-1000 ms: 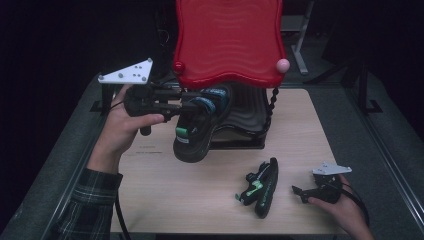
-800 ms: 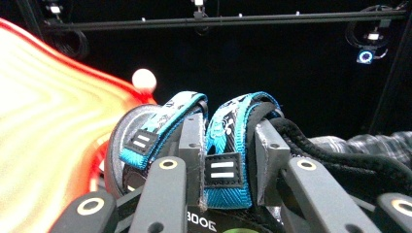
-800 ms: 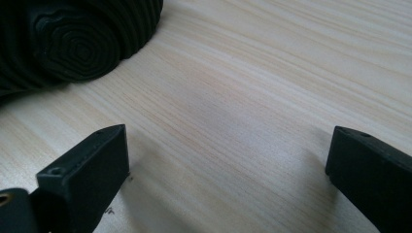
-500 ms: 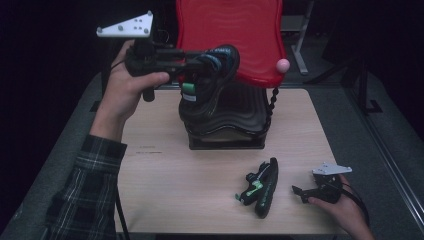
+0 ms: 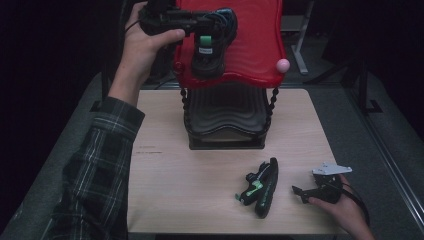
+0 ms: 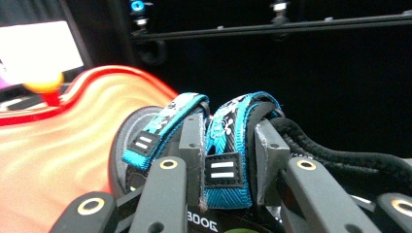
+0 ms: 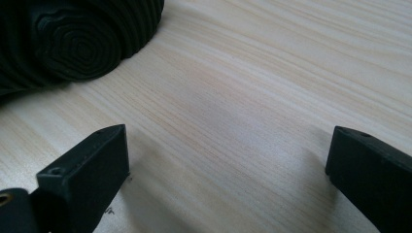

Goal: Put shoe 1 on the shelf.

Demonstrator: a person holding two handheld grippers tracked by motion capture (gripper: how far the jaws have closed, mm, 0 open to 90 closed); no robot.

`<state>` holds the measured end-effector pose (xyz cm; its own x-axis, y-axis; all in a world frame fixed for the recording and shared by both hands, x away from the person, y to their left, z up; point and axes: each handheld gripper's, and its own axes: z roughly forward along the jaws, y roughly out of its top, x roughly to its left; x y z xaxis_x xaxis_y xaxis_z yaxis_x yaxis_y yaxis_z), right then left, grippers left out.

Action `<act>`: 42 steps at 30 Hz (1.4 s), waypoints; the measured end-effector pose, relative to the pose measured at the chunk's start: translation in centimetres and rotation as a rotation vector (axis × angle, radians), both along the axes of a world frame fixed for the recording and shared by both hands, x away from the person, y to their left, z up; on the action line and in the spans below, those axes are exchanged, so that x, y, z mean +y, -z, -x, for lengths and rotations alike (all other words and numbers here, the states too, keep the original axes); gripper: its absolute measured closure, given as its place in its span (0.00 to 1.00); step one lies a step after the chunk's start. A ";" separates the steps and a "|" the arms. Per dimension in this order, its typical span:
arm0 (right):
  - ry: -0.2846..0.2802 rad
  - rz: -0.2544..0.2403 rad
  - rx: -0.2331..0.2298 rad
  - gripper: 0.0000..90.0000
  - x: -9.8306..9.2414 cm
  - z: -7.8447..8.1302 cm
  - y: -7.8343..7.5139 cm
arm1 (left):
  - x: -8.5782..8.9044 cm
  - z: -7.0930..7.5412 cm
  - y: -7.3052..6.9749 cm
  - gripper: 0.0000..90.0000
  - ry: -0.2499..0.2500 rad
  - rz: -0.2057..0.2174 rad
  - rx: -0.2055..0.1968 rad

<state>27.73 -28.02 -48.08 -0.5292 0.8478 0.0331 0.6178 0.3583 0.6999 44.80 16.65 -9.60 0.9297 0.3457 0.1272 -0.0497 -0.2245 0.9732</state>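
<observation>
The left claw (image 5: 212, 22) pinches the blue-strapped black sandal (image 5: 210, 42) above the glossy red wavy top shelf (image 5: 250, 45). The right claw (image 5: 305, 194) rests spread on the pale wooden bench (image 5: 200, 175), near a second black sandal (image 5: 260, 187).

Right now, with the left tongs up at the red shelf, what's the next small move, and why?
Probably lower the shoe a little onto the red top shelf, then open. The left tongs are clamped on its blue strap and hold it over the shelf; whether the sole touches is unclear.
</observation>
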 end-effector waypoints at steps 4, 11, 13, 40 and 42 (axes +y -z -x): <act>-0.002 0.000 0.000 0.02 0.0 0.0 0.0 | -0.7 -2.1 -0.4 0.78 -0.080 0.006 -0.004; -0.005 -0.005 0.000 0.02 -0.1 0.0 0.0 | -1.7 -3.9 0.0 0.78 -0.155 0.002 -0.010; -0.005 -0.006 0.000 0.02 -0.1 0.0 0.0 | -2.1 -4.4 0.2 0.78 -0.183 -0.001 -0.011; -0.008 0.001 0.000 0.02 -0.1 0.0 0.0 | -3.7 -4.2 2.2 0.69 -0.190 -0.131 -0.059; -0.009 -0.001 0.000 0.02 -0.1 0.0 0.0 | -3.5 -4.2 2.1 0.59 -0.202 -0.131 -0.056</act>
